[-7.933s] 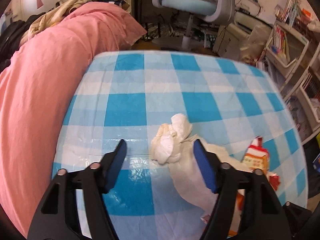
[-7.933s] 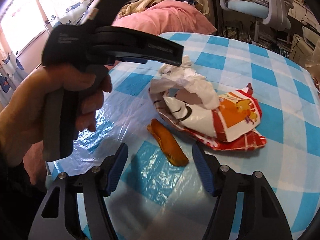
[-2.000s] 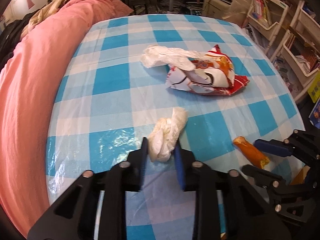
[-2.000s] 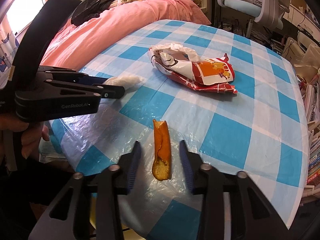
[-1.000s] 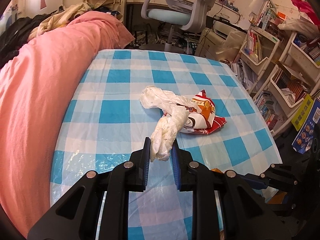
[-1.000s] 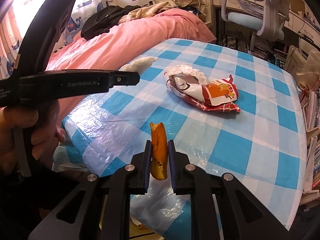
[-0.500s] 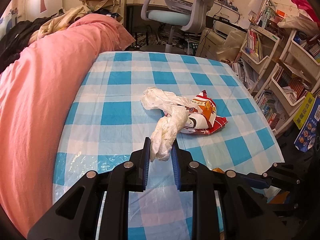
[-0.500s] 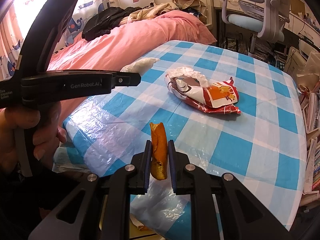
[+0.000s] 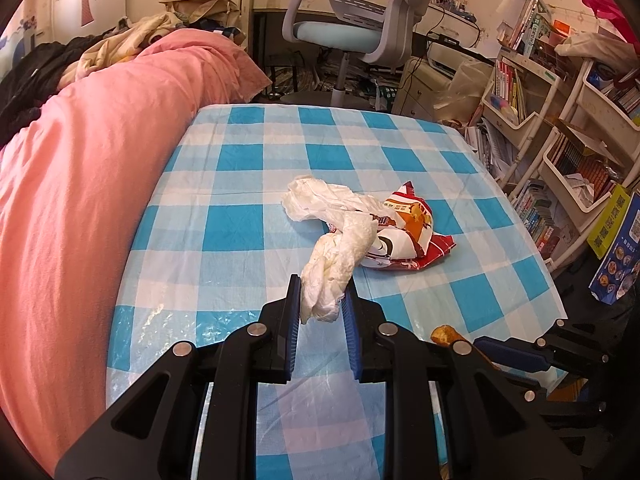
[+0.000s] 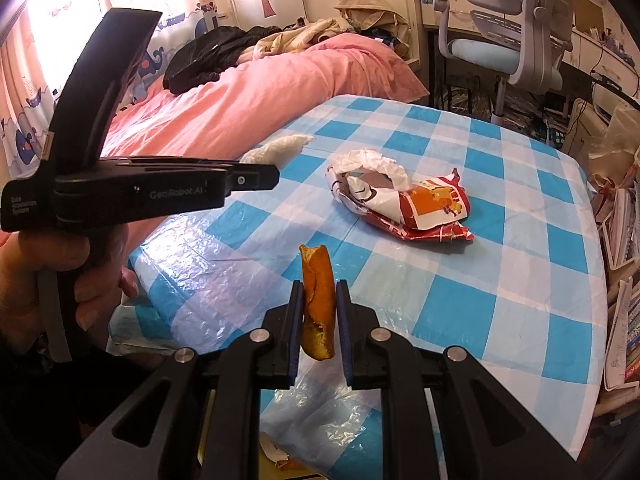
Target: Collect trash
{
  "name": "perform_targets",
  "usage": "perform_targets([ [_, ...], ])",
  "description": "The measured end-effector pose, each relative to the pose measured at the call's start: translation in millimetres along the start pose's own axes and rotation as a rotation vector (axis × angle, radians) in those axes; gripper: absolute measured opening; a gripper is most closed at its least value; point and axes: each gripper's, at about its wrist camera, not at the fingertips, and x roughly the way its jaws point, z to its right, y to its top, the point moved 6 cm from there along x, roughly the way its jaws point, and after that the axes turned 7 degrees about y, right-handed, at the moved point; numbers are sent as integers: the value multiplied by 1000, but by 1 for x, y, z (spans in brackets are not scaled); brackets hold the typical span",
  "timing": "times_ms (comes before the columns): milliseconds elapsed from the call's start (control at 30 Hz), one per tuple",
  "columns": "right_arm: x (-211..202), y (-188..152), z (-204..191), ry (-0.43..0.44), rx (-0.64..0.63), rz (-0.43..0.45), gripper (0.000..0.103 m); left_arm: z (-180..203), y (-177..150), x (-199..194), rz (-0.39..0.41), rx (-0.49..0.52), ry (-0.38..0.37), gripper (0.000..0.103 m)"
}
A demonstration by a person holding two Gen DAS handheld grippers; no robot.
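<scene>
At the left, beyond the left edge of the desk (image 9: 248, 184), a pink bedcover (image 9: 80, 184) is seen lying against the checked cloth. The left tool (image 9: 320, 312) is clenched on a crumpled white tissue (image 9: 332, 268), which is held up off the desk above its near edge, the free end sticking out forward past the fingers. Further right, near the middle of the desk, 1 snack wrapper (image 10: 412, 204) in red, orange and white is left lying flat, with a white plastic piece (image 9: 320, 200) bunched at its left end and touching it; neither is gripped by anything. Further right again, the right tool (image 10: 318, 320) is clamped on an orange peel strip (image 10: 318, 300), which is held upright between the fingers, clear of the cloth and above the near edge of the desk.

The task is judged to be partly done: 2 pieces of trash are lifted and held, 1 in each tool, but not yet dropped anywhere. No bin can be made out for certain; something yellowish is glimpsed below the near edge. The wrapper and its plastic piece are still to be collected.
</scene>
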Motion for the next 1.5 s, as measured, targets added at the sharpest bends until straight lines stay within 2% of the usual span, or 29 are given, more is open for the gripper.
perform_targets([
  [1500,-3,6,-12,8,-33,20,17,2,2,-5,15,25,10,19],
])
